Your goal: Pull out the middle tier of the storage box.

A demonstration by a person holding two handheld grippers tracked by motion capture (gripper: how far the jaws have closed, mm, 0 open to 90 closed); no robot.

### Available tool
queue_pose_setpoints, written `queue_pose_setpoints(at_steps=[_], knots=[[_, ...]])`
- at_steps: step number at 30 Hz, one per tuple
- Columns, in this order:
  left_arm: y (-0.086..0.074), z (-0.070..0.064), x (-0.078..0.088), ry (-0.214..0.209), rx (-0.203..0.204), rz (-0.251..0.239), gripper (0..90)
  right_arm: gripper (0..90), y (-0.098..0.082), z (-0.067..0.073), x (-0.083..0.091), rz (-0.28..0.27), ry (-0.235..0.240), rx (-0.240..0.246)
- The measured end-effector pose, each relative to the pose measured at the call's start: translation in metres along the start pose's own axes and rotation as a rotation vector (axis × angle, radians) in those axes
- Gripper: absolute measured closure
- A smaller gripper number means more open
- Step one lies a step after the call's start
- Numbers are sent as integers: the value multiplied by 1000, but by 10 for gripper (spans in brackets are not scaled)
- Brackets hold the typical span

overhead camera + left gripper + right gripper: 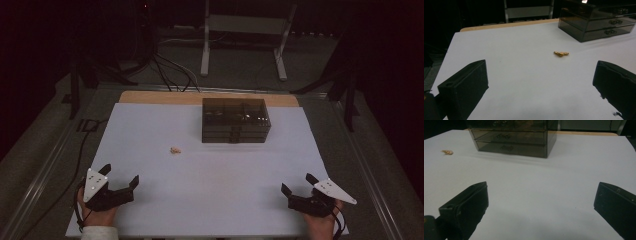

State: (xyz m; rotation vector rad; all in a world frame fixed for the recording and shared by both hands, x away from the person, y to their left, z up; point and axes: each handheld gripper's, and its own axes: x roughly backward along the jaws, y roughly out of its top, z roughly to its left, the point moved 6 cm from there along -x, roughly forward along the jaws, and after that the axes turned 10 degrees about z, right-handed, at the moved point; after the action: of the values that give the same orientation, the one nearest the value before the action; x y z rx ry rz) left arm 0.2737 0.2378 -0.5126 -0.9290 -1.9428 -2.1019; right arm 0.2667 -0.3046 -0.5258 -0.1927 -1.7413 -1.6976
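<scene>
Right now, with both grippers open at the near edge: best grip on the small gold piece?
Take the gold piece across its narrow middle, coming straight down with the left gripper, which is nearer. It lies flat and alone on the white table, long axis roughly sideways in the left gripper view, with nothing beside it.

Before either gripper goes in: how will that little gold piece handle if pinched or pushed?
The gold piece looks tiny and irregular, so probably light and apt to skid on the smooth white table. It lies flat, so wide jaws may struggle to pinch it. Unlikely to roll.

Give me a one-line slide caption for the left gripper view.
Open left gripper faces a small gold trinket on the white table, smoky drawer box behind.
</scene>
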Motion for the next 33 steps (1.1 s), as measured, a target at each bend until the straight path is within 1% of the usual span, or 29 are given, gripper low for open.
queue_pose_setpoints(at_steps=[4,6,11,14,15,17,21,22,23,25,27,29,33], knots=[[0,0,0,10,-8,0,11,0,0,1,0,-1,-5,-3],[-1,0,0,20,-19,5,11,0,0,2,0,-1,-6,-5],[-1,1,-1,28,-10,4,11,0,1,5,-1,3,-16,-2],[-1,1,-1,28,-10,4,11,0,1,6,-1,3,-14,-4],[-2,2,-1,35,-13,4,11,0,1,6,-1,3,-14,-4],[-2,2,-1,35,-13,4,11,0,4,8,-1,-6,-9,-12],[-2,2,-1,35,-13,4,11,0,4,8,-1,-6,-9,-12],[-3,4,-1,52,-5,-3,11,0,4,8,-1,-6,-9,-12],[-3,4,-1,55,-4,-2,11,0,8,9,-3,-9,-11,-32],[-3,4,-2,56,0,-3,11,0,11,12,-5,-8,-11,-31],[-3,4,-2,55,-2,-2,11,0,13,15,-8,12,-12,-25],[-4,4,-2,60,-3,-1,11,0,15,17,-9,18,-18,-19],[-4,4,-2,60,-2,-3,11,0,19,21,-10,15,-17,-18]])
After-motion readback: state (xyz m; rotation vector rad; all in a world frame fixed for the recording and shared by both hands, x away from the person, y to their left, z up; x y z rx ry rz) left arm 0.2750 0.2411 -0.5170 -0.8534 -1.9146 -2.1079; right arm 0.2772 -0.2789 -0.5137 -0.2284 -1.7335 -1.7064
